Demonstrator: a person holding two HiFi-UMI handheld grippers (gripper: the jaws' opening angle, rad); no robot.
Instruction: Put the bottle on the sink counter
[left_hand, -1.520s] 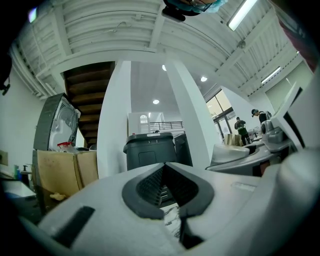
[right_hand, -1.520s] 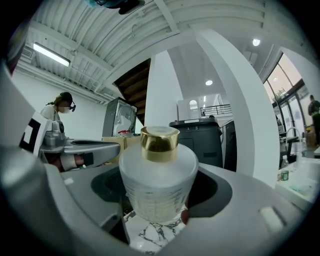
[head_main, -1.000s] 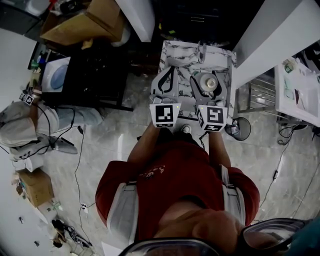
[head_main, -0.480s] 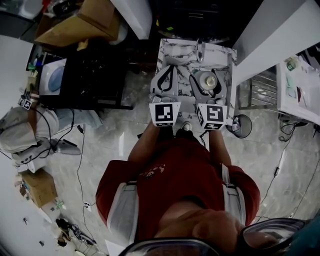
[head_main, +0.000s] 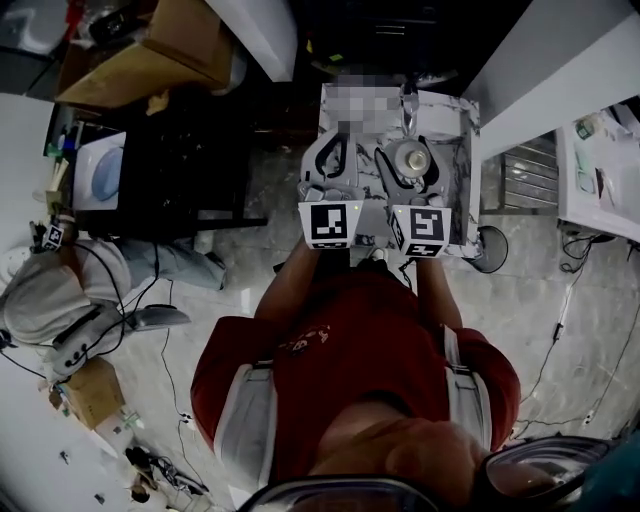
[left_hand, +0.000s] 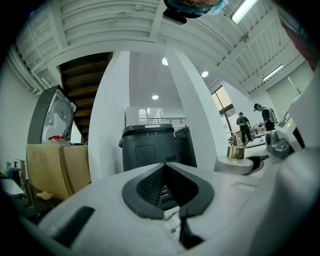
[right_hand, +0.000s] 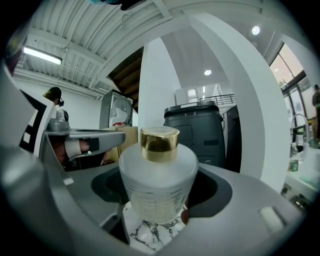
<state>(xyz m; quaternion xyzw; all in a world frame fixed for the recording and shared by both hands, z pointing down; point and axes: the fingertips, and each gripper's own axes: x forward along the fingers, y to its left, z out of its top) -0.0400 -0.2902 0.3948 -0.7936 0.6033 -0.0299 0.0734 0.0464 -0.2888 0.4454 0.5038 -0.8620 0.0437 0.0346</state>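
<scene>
Your right hand-held gripper has its jaws spread wide and closed on the bottle, with the dark curved pads hugging the bottle's round sides. The bottle is frosted white glass and stands upright between the jaws, and its gold cap rises above them. A veined, marble-patterned surface shows directly under the jaws and the bottle's base. Whether the base rests on it or hangs just above it cannot be told. Your left hand-held gripper is just beside the right one, on its left and pointing the same way. Its jaw tips meet, and the ribbed hollow behind them holds nothing. Both hand-held grippers reach out over the near part of the marbled surface, and their marker cubes are close to your chest. Past the tips of both, a dark grey bin-like unit stands straight ahead with a broad white pillar rising beside it. Further off to the left of your left hand-held gripper are brown cardboard boxes. Lower down on that side, another person in light clothes is on the pale tiled floor, with cables lying around them.
</scene>
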